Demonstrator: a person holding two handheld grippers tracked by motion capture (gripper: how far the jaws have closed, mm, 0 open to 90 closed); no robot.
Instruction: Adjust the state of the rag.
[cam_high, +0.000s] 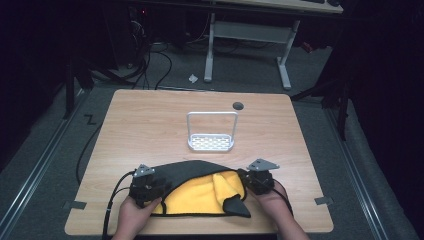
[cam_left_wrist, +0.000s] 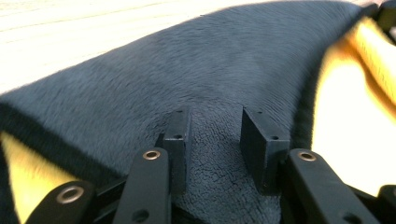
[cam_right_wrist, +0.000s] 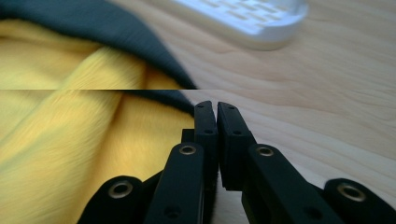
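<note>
A cloth, yellow (cam_high: 200, 196) on one side and dark grey (cam_high: 192, 170) on the other, lies partly folded at the table's near edge. My left gripper (cam_high: 159, 188) is at its left end. In the left gripper view its jaws (cam_left_wrist: 215, 135) are shut on a bunch of the dark grey cloth (cam_left_wrist: 219, 70). My right gripper (cam_high: 246, 181) is at the cloth's right end. In the right gripper view its pads (cam_right_wrist: 216, 114) are pressed together at the cloth's edge (cam_right_wrist: 84, 140). I cannot tell if a hem is pinched between them.
A white wire-handled rack (cam_high: 211, 143) stands mid-table beyond the cloth and appears blurred in the right gripper view (cam_right_wrist: 247, 18). A dark round grommet (cam_high: 238, 105) sits behind it. The wooden table (cam_high: 145, 125) has bare room left and right. A desk frame (cam_high: 247, 45) stands farther back.
</note>
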